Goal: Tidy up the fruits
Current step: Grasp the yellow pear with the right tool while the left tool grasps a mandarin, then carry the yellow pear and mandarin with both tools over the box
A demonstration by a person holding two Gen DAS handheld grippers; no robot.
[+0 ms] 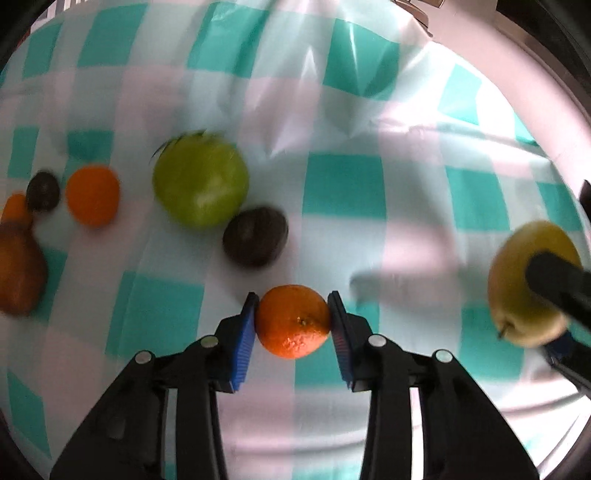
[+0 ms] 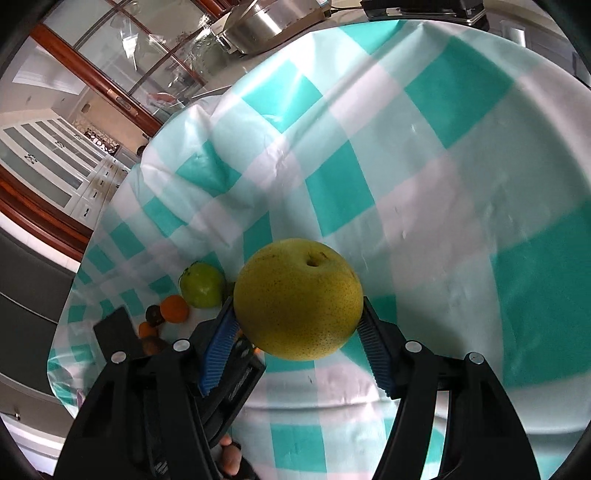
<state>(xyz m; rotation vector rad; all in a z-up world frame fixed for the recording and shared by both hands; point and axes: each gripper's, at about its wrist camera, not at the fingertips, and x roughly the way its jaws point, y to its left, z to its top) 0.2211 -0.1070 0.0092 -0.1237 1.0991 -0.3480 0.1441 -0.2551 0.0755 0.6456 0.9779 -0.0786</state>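
My left gripper (image 1: pixel 293 317) is shut on a small orange mandarin (image 1: pixel 293 323) and holds it above the checked tablecloth (image 1: pixel 343 192). My right gripper (image 2: pixel 299 317) is shut on a large yellow pear (image 2: pixel 298 299); this pear also shows at the right edge of the left wrist view (image 1: pixel 517 288). On the cloth lie a green apple (image 1: pixel 200 183), a dark plum (image 1: pixel 255 236), another mandarin (image 1: pixel 92 195), a small dark fruit (image 1: pixel 43 191), a small orange fruit (image 1: pixel 15 209) and a brown pear (image 1: pixel 18 273).
The teal and white cloth (image 2: pixel 443 184) covers a round table. Its far edge drops off toward a counter with a metal pot (image 2: pixel 266 22) and glass cabinet doors (image 2: pixel 110 62). The left gripper's body (image 2: pixel 114 332) shows left of the yellow pear.
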